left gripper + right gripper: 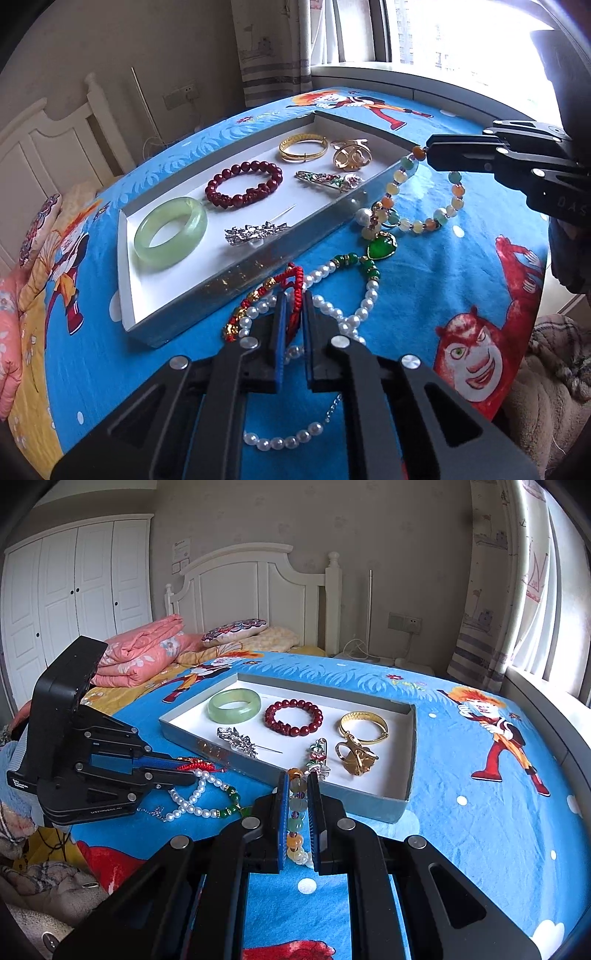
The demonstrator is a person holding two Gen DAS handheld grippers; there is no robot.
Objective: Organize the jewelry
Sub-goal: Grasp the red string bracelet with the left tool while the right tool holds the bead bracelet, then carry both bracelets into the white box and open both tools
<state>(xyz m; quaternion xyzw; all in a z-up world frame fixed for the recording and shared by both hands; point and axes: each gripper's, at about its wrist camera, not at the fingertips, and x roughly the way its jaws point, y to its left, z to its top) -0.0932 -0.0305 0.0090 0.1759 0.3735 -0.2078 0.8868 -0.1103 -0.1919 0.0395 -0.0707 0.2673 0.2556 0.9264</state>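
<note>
A grey tray (258,258) (410,746) with a white floor lies on the blue cartoon cloth. It holds a green jade bangle (170,229) (234,706), a dark red bead bracelet (243,184) (293,717), a gold bangle (303,147) (364,726), a gold ornament (349,155) (356,757) and two brooches (330,180) (256,230). My left gripper (293,295) (184,768) is shut on a red cord bracelet (291,280) (197,766). My right gripper (298,779) (430,151) is shut on a pastel bead bracelet (424,195) (297,805), lifted beside the tray's near wall.
A pearl necklace with green beads and a green heart pendant (382,245) (199,797) lies on the cloth under my left gripper. Folded pink bedding (140,653) and a white headboard (258,590) stand behind. A window (461,33) is at the right.
</note>
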